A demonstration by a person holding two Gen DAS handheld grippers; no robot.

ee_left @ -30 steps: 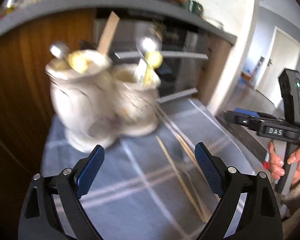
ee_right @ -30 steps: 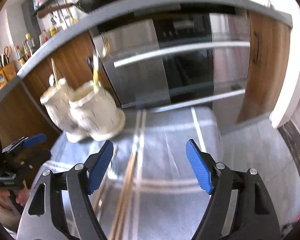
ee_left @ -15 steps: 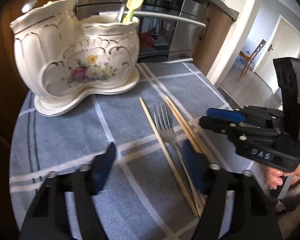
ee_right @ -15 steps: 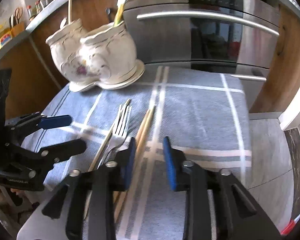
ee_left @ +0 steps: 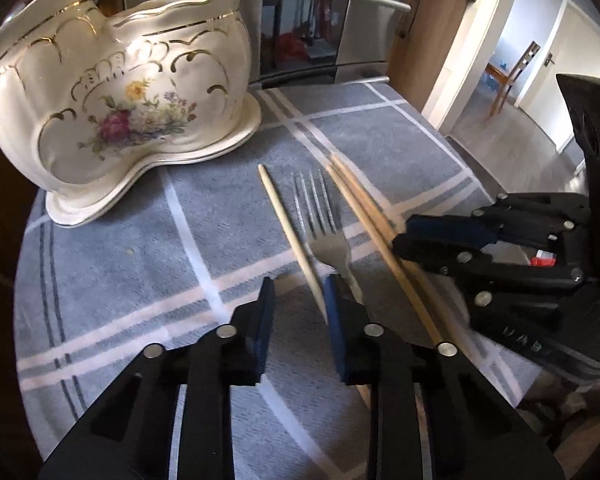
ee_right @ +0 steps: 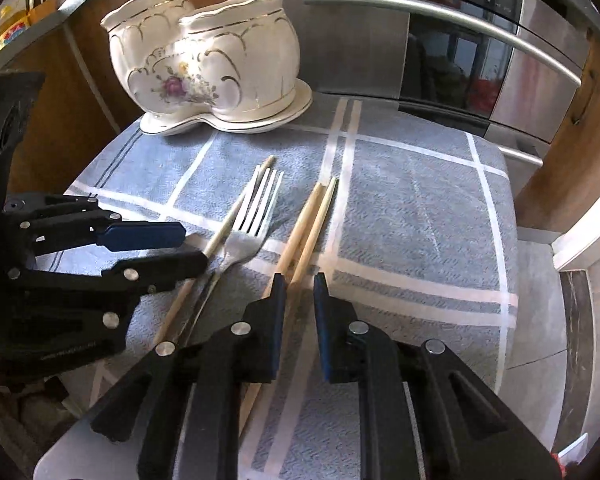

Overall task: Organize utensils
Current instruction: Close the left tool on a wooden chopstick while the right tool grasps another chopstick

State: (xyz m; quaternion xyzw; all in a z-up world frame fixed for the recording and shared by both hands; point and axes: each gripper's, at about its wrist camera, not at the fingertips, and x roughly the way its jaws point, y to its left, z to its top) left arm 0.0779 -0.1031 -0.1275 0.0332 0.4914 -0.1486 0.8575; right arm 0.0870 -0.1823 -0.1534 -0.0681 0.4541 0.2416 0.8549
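A cream floral two-pot utensil holder (ee_left: 112, 92) (ee_right: 208, 68) stands at the back left of the grey checked cloth and holds a few utensils. On the cloth lie a single chopstick (ee_left: 288, 228) (ee_right: 224, 232), a metal fork (ee_left: 324, 236) (ee_right: 248, 228) and a pair of chopsticks (ee_left: 364, 216) (ee_right: 312, 220). My left gripper (ee_left: 298, 300) is low over the cloth, its jaws narrowed with a gap, beside the single chopstick and fork handle. My right gripper (ee_right: 300, 292) has its jaws narrowed around the chopstick pair, a small gap showing.
The cloth (ee_right: 412, 208) covers a small table in front of a steel oven (ee_right: 460, 48) and wooden cabinets. The table edge drops off at the right toward the floor (ee_right: 540, 308). A doorway with a chair (ee_left: 512, 72) shows far right.
Both grippers have come down and forward to the utensils on the cloth. Both pairs of jaws have narrowed from wide open; the right now straddles the chopstick pair.
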